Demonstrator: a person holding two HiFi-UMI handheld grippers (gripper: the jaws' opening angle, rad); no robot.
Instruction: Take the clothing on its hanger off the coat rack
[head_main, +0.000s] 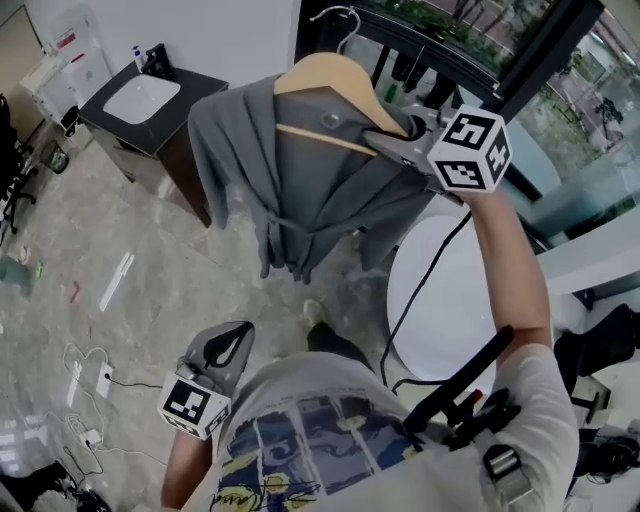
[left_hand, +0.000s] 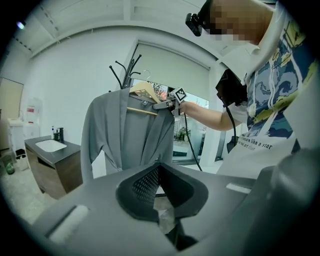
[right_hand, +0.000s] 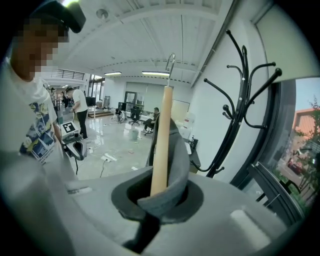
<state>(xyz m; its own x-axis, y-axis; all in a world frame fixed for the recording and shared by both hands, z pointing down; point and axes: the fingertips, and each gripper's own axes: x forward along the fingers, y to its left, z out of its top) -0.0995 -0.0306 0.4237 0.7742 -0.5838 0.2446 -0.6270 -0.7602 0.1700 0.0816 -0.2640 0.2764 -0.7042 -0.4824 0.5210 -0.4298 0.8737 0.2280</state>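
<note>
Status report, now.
Right gripper shut on wooden hanger carrying grey robe. Left gripper shut, empty. Hook clear of black coat rack.

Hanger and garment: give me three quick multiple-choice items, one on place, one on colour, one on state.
1. Where is the left hand-held gripper? A on the coat rack; B low beside the person's shirt; C on the floor.
2. What colour is the garment? A red; B white; C grey.
3. The right hand-held gripper is: A shut on the hanger; B open, empty; C out of sight.
B: the head view shows it low by the shirt. C: the cloth is grey. A: its jaws clamp wood and cloth.
</note>
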